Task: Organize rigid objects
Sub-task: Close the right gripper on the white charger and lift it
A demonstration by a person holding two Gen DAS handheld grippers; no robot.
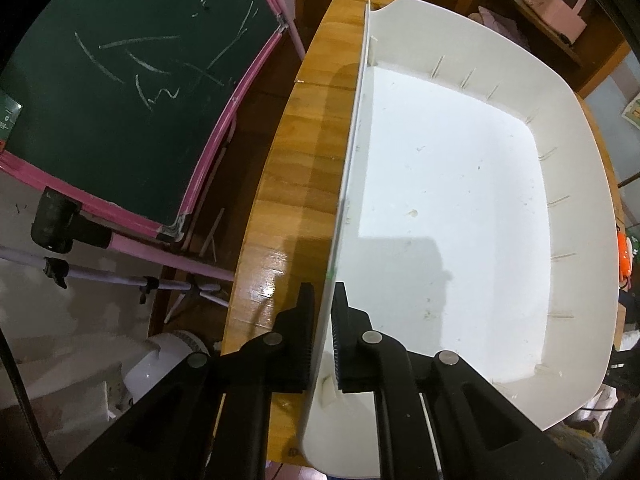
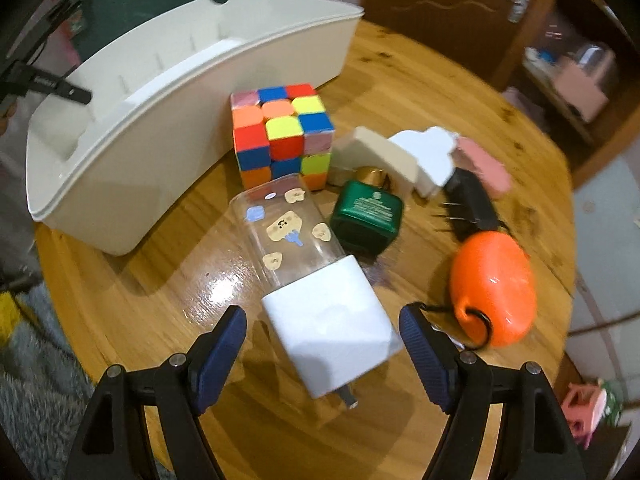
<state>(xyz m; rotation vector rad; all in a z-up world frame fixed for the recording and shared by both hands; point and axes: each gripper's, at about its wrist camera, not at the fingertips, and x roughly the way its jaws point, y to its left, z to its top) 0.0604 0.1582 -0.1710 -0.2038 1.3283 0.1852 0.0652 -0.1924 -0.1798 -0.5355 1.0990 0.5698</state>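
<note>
Two grippers share the job. The left gripper has its jaws pinched narrow on the near wall of the empty white bin, steadying it on the worktop. The right gripper hovers with jaws wide on either side of the white cap of a clear bottle lying on its side, near the cube. Best to close squarely on the cap's flat sides, lift level, and clear the orange case at the right.
</note>
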